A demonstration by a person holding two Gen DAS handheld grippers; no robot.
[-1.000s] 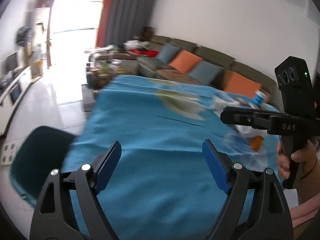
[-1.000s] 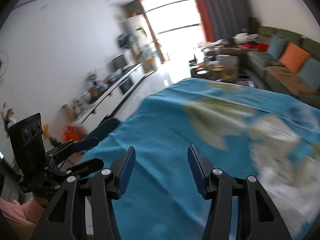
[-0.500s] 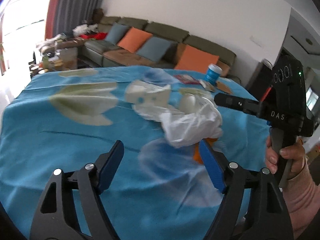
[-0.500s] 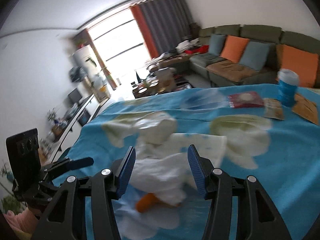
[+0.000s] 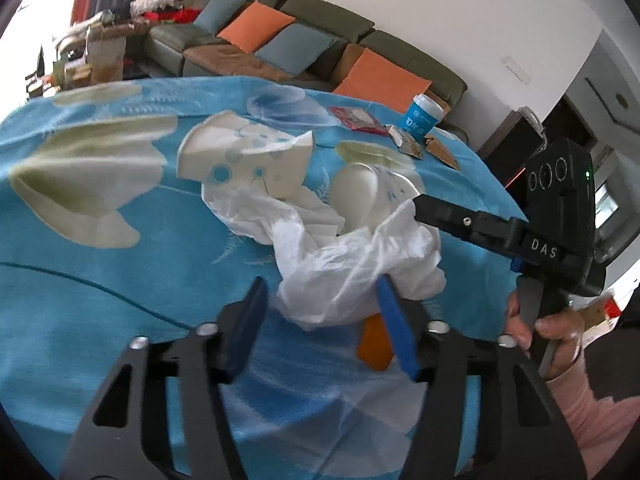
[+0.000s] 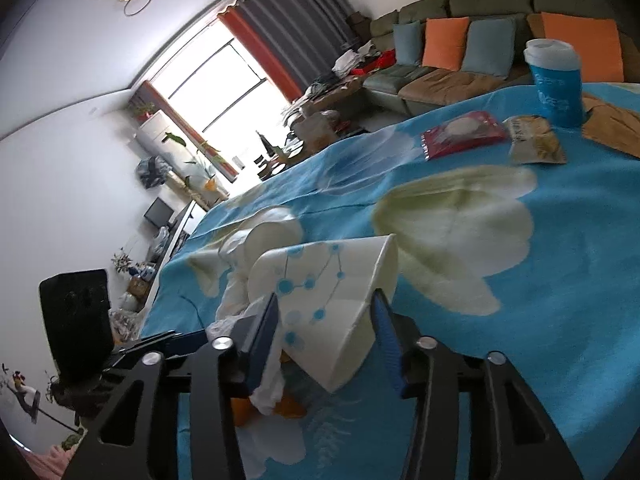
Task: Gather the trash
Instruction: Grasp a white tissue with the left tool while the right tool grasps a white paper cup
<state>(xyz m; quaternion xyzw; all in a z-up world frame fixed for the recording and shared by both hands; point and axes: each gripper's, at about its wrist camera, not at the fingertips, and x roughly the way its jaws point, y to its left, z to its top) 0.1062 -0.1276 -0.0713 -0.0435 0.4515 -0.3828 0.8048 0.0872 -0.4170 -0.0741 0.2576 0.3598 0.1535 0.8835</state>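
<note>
A crumpled white plastic bag [image 5: 352,264] lies on the blue flowered cloth [image 5: 100,280] that covers the table, and everything else is placed here by reference to it. The left gripper [image 5: 320,320] is held at the bag's near edge; its jaws have just been closing, and its blue pads [image 5: 394,332] are seen half apart, with bag film between them but not clearly pinched. The right gripper [image 6: 326,336] is brought in from the bag's far right side; its jaws have also just been closing, and a flattened paper cup [image 6: 332,304] with blue dots, resting against the bag, is bracketed between them, though contact cannot be confirmed. A second paper cup [image 5: 248,160] lies just behind the bag, an orange scrap [image 5: 374,344] is partly tucked under its near edge, and a blue lidded cup [image 5: 424,116], a red packet [image 5: 354,118] and snack wrappers [image 6: 534,140] are left well beyond it. Several failures are judged possible: only a thin fold of film might be caught, so the bag could slip free or tear; the cup could be squeezed out sideways by off-centre pads; the cloth could be gathered into the grip. The room beyond the bag is a living room, with a green sofa [image 5: 320,28] bearing orange and blue cushions, and a bright curtained window [image 6: 224,80].
</note>
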